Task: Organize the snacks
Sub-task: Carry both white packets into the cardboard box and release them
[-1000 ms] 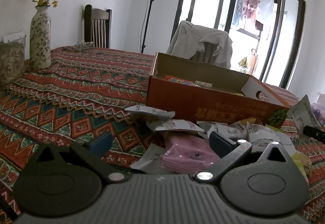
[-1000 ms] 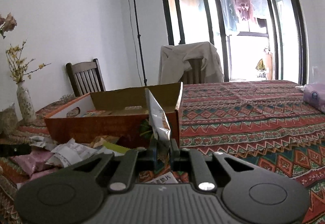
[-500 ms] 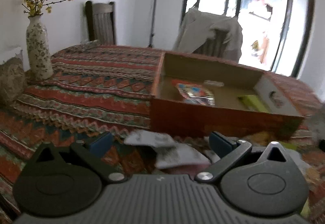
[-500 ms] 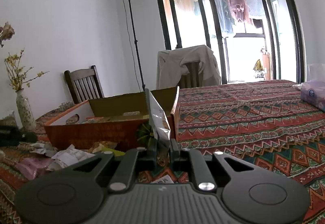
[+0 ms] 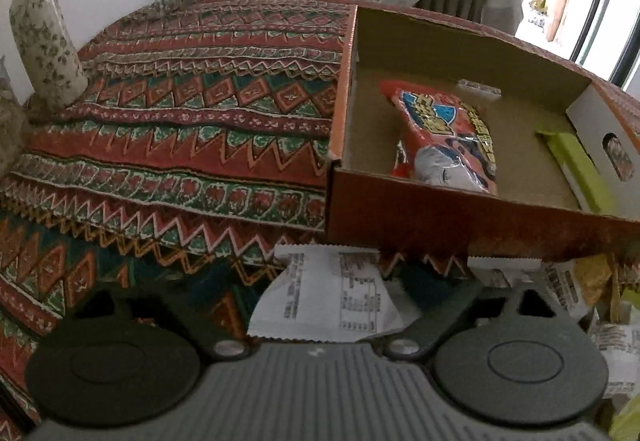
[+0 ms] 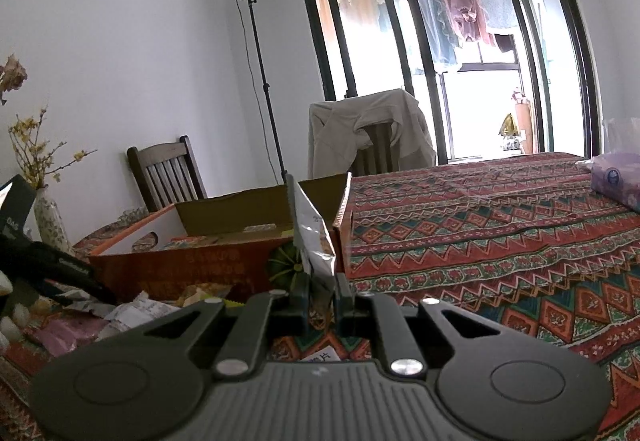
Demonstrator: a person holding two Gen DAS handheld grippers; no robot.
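Observation:
An orange cardboard box [image 5: 440, 225] lies open on the patterned tablecloth. It holds a red snack bag [image 5: 444, 133], a green packet [image 5: 576, 169] and a small clear packet [image 5: 478, 87]. My left gripper [image 5: 324, 289] points down just in front of the box. Its jaws are closing, with a white printed packet [image 5: 332, 297] between them, and the pads do not visibly press on it. In the right wrist view my right gripper [image 6: 322, 297] is shut on a silver-white snack packet [image 6: 312, 241], held upright by the box's corner [image 6: 340, 233].
Loose packets [image 6: 136, 311] and a pink pack [image 6: 68, 333] are piled in front of the box. A flowered vase [image 5: 40, 49] stands at the far left. Behind the table are a wooden chair [image 6: 168, 177] and a chair draped with a garment [image 6: 372, 137]. A tissue pack [image 6: 616, 181] lies far right.
The left gripper has moved toward the box and tipped down, so the box's inside shows. Its jaws have narrowed around the white packet. The right gripper has kept still.

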